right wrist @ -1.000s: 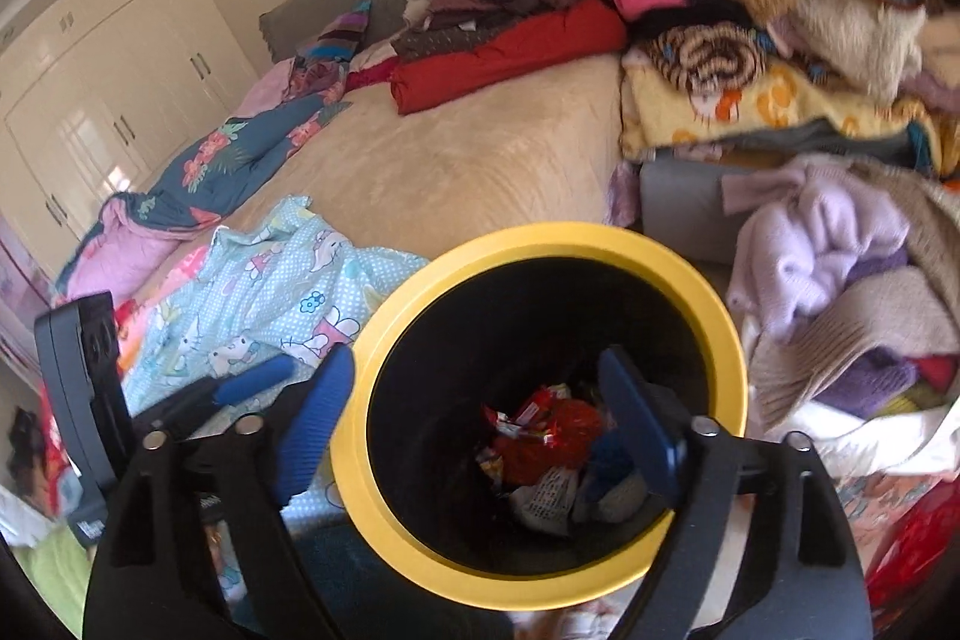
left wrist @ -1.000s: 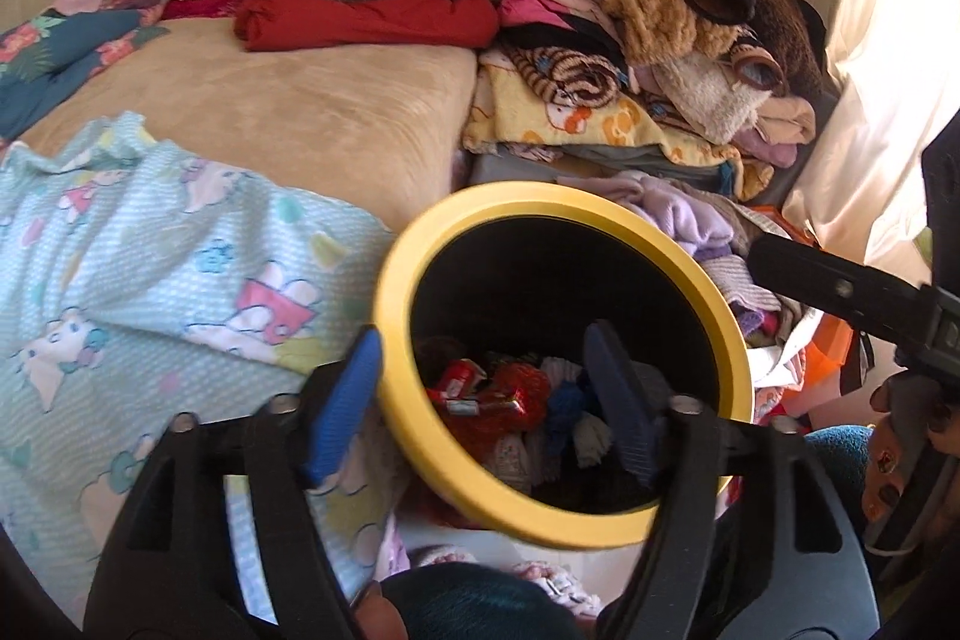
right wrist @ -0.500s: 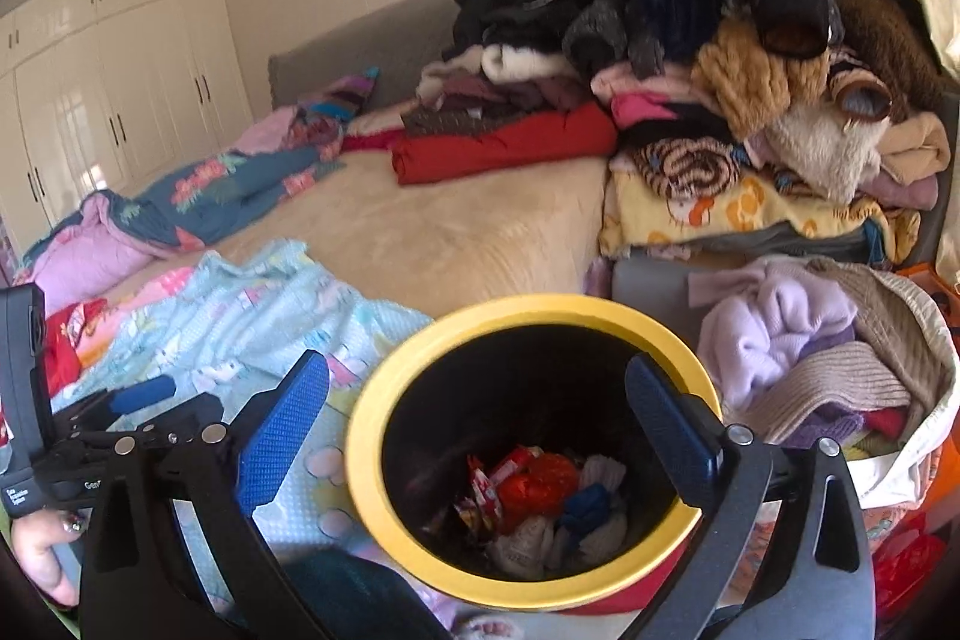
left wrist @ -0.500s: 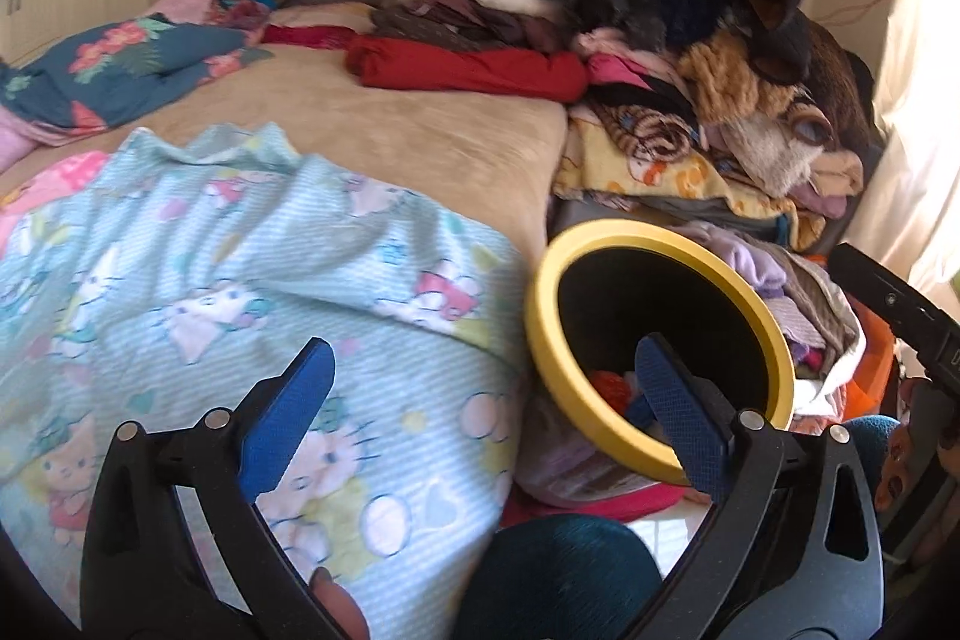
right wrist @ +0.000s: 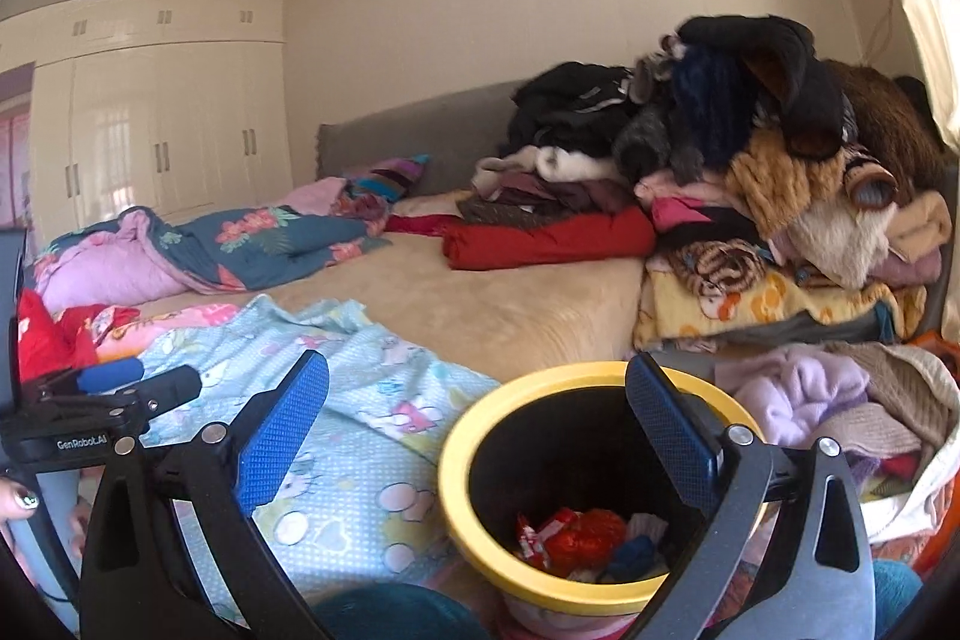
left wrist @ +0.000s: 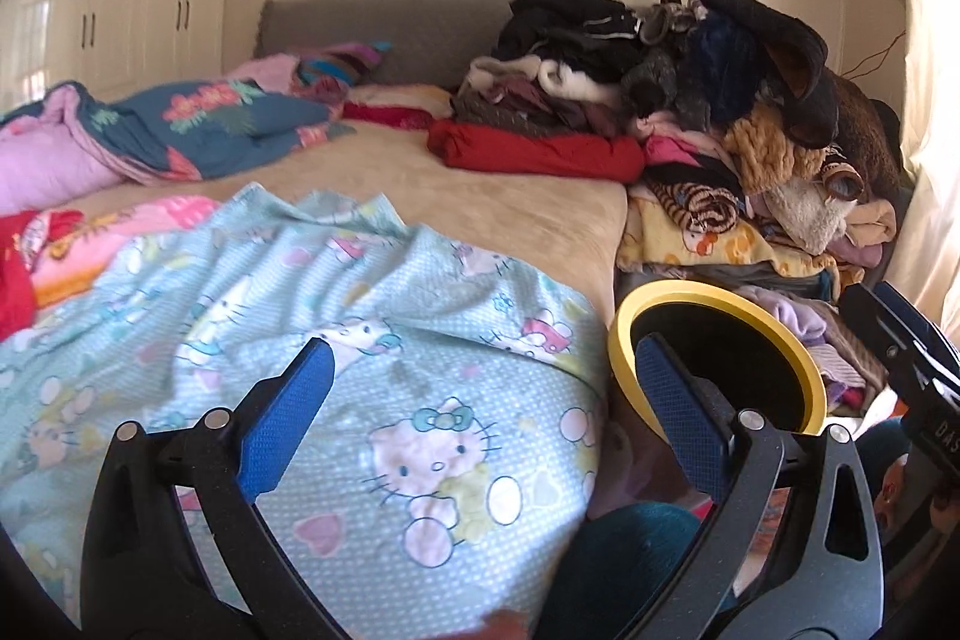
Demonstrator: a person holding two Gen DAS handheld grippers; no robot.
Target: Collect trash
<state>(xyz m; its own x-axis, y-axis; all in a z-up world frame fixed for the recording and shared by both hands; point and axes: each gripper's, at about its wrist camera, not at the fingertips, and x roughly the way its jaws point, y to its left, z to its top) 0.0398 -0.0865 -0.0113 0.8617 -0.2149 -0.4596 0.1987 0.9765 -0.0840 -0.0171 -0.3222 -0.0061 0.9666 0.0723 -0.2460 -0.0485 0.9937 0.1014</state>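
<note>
A black bin with a yellow rim (right wrist: pixel 456 466) stands on the floor at the foot of the bed. It holds red wrappers (right wrist: pixel 579 532) and other scraps. My right gripper (right wrist: pixel 478 361) hangs open above the bin's near left side, nothing between its blue pads (right wrist: pixel 282 430). My left gripper (left wrist: pixel 480 346) is open and empty over the Hello Kitty blanket (left wrist: pixel 360 340), with the bin (left wrist: pixel 807 376) behind its right finger. In the left wrist view the bin's inside is dark. A red crinkled thing (right wrist: pixel 42 340) lies at the bed's left edge; cloth or wrapper, I cannot tell.
A beige bed (left wrist: pixel 480 196) fills the middle, with a flowered quilt (left wrist: pixel 216 130) at the left. A tall heap of clothes (left wrist: pixel 720 100) rises at the right, above and behind the bin. White wardrobes (right wrist: pixel 168 136) line the left wall. A teal-clad knee (left wrist: pixel 636 550) is near.
Both views have swung up from looking down into the bin to looking across the bed. The bin has slid right and lower in frame. Both pairs of jaws have widened.
</note>
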